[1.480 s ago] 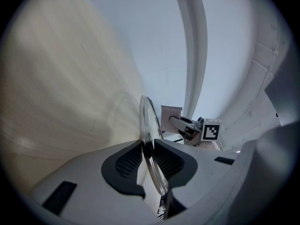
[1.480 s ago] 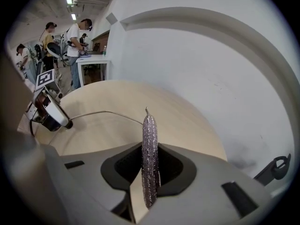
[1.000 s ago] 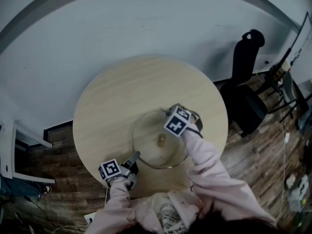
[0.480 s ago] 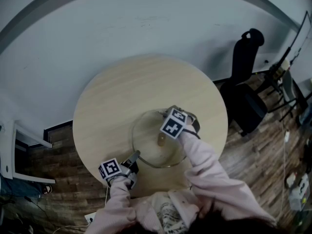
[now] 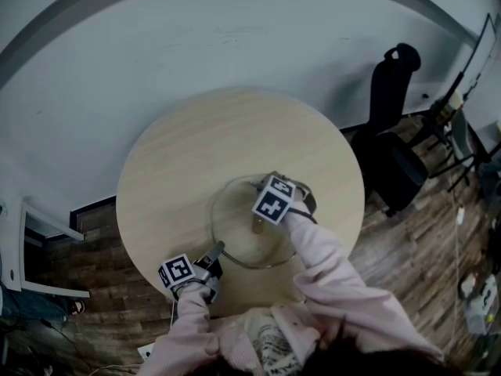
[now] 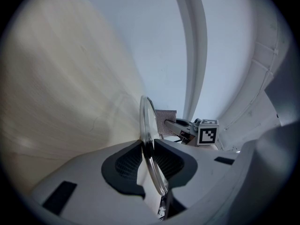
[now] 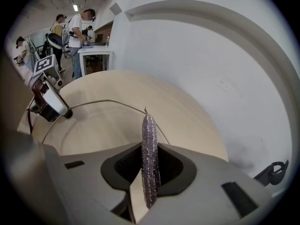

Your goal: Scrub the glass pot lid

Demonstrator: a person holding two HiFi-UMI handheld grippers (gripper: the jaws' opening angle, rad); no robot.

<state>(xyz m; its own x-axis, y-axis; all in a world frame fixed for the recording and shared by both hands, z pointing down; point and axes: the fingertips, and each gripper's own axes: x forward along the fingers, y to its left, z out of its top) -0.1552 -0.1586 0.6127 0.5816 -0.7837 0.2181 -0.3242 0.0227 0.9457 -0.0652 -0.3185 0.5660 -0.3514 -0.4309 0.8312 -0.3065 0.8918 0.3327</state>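
The glass pot lid (image 5: 235, 229) lies on a round wooden table (image 5: 188, 147), its knob (image 5: 257, 225) at the middle. My left gripper (image 5: 218, 251) is shut on the lid's near-left rim; in the left gripper view the metal rim (image 6: 146, 118) runs between the jaws of that gripper (image 6: 148, 146). My right gripper (image 5: 264, 188) hangs over the lid's far side, pointing steeply down. It is shut on a grey scrub pad (image 7: 150, 158), which stands edge-on between the jaws of the right gripper (image 7: 150, 146), just at the lid's rim (image 7: 108, 101). The pad (image 6: 165, 120) also shows past the lid.
A black office chair (image 5: 391, 143) stands right of the table. A white curved wall (image 5: 235, 45) lies beyond the table's far edge. White furniture (image 5: 16, 241) is at the left on the wood floor. Several people (image 7: 77, 27) stand far off by a desk.
My right gripper with the pad has slid a little left over the lid's far part. The left gripper and the lid have stayed still.
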